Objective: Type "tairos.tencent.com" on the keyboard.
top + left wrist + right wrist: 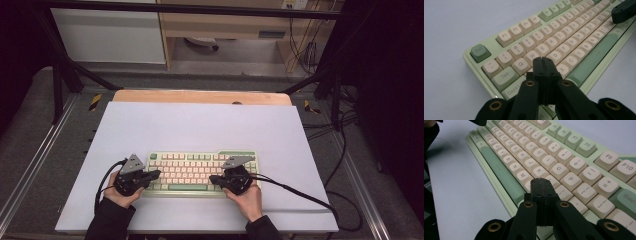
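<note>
A pale green keyboard with cream and green keys lies on the white mat near the front of the table. My left gripper hovers over its left end, jaws pressed together with nothing between them. In the left gripper view the shut tips sit above the A and S keys of the keyboard. My right gripper is over the keyboard's right half, also shut and empty. Its tips hang over the keys near L and the comma on the keyboard.
The white mat covers most of the wooden table. Black cables trail from each gripper across the mat. A black frame and dangling wires stand at the right. The other gripper's tip shows at the top right of the left gripper view.
</note>
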`<state>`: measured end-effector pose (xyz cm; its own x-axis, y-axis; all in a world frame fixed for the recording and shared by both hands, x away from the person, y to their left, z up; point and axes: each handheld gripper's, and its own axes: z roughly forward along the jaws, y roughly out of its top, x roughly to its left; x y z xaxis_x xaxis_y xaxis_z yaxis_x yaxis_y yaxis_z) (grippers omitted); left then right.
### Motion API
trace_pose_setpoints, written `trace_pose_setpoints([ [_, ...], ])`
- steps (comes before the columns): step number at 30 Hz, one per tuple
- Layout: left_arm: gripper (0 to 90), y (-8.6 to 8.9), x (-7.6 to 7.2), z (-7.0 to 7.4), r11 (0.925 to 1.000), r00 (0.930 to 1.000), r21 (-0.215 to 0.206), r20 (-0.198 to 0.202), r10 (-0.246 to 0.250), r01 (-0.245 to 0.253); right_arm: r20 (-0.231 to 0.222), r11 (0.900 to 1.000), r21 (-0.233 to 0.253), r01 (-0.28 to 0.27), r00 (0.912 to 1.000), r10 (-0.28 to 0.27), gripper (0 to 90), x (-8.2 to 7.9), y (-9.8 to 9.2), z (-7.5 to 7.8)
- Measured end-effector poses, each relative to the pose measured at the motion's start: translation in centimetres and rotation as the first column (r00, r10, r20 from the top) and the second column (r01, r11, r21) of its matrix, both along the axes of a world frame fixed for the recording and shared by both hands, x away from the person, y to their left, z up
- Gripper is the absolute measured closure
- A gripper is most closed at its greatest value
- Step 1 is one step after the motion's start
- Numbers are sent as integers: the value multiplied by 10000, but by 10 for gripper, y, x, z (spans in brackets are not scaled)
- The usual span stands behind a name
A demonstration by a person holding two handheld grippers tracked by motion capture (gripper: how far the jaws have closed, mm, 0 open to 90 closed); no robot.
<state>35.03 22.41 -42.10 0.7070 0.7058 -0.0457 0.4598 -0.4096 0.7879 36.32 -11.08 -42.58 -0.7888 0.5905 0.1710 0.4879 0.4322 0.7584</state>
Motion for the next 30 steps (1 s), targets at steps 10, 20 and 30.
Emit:
trace_pose_setpoints([
  [10,900,-1,-1,1,10000,10000,-16,34,-39,39,321,9998,20,176,9993,-177,900,0,-12,10],
  [20,900,-5,-2,3,9999,9999,-45,83,-104,105,330,9988,178,457,9984,-463,900,1,-24,14],
  [30,900,-20,-4,7,9993,9992,-17,152,-374,375,384,9983,186,549,9977,-555,900,2,-28,16],
])
